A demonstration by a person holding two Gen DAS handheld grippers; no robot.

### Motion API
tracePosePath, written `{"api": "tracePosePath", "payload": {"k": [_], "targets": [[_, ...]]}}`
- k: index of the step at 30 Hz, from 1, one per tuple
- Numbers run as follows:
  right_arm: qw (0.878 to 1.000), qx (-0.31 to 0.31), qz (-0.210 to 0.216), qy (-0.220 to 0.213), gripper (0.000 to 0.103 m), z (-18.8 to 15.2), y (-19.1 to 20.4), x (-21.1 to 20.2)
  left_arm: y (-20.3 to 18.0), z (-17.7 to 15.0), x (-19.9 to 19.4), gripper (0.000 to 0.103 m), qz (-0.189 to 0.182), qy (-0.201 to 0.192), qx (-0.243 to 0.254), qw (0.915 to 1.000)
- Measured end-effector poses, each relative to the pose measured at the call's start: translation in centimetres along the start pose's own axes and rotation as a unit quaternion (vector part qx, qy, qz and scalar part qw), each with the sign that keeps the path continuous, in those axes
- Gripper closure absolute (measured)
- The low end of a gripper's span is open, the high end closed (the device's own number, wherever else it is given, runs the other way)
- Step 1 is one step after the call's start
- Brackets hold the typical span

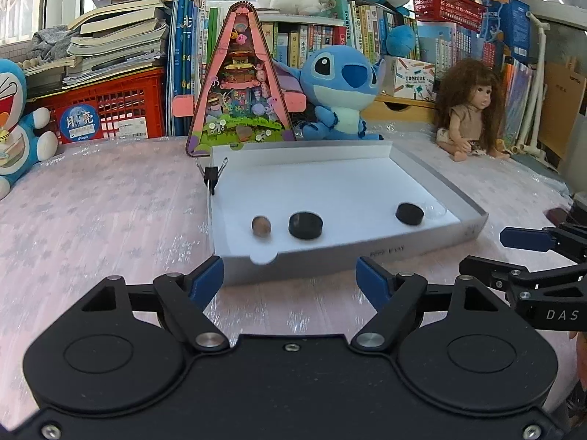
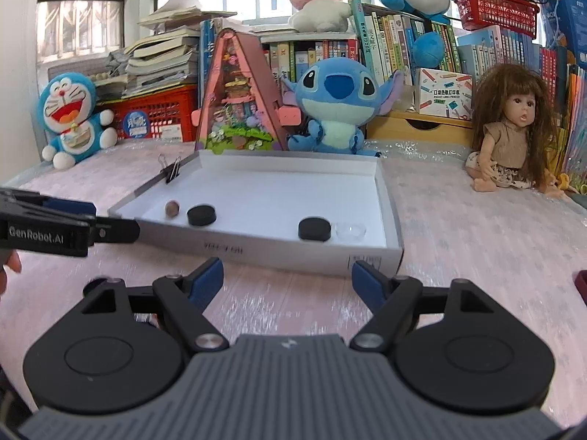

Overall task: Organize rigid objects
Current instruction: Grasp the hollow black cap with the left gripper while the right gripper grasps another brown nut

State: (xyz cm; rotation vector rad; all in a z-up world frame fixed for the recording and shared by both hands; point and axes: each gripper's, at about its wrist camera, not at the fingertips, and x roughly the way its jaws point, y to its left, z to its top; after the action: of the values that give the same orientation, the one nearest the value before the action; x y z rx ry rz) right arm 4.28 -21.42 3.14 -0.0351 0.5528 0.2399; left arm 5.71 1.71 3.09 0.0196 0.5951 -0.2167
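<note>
- The left gripper (image 1: 290, 275) is held just short of the near wall of the white cardboard tray (image 1: 422, 236); its blue-padded jaws are spread wide and nothing is gripped.
- The right gripper (image 2: 287, 278) is held likewise before the tray's near wall (image 2: 256, 247), jaws wide apart and empty.
- Inside the tray, along the near edge, four small pieces are seen lying: a brown bead (image 1: 261, 226), a black disc (image 1: 305, 225), a second black disc (image 1: 409, 213) and, touching it, a clear dome-shaped cap (image 2: 350, 230).
- These pieces are round, so no long axis or heading can be given; the discs lie flat.
- A black binder clip (image 2: 171, 173) is clamped on the tray's left wall, handles pointing up.
- The tray's long axis is judged to run left to right.
- The sorting is judged well advanced; a dark red object (image 2: 581, 282) lies outside at the right edge, perhaps still to be placed.
</note>
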Motion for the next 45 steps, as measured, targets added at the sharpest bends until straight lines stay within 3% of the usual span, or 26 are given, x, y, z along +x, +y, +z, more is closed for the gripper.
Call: {"api": "tracePosePath", "payload": {"k": [17, 36, 45], "targets": [[1.000, 0.004, 0.000, 0.026, 0.017, -3.8, 0.6, -1.7, 0.1, -4.4, -2.1, 0.026, 0.015, 0.026, 0.004, 0.9995], [0.999, -0.001, -0.051, 0.017, 0.017, -4.1, 0.1, -1.5, 0.7, -5.4, -1.8, 0.045, 0.018, 0.034, -0.003, 0.9993], [0.999, -0.011, -0.042, 0.015, 0.017, -4.1, 0.5, -1.4, 0.3, -5.1, -1.4, 0.049, 0.024, 0.034, -0.007, 0.9991]]}}
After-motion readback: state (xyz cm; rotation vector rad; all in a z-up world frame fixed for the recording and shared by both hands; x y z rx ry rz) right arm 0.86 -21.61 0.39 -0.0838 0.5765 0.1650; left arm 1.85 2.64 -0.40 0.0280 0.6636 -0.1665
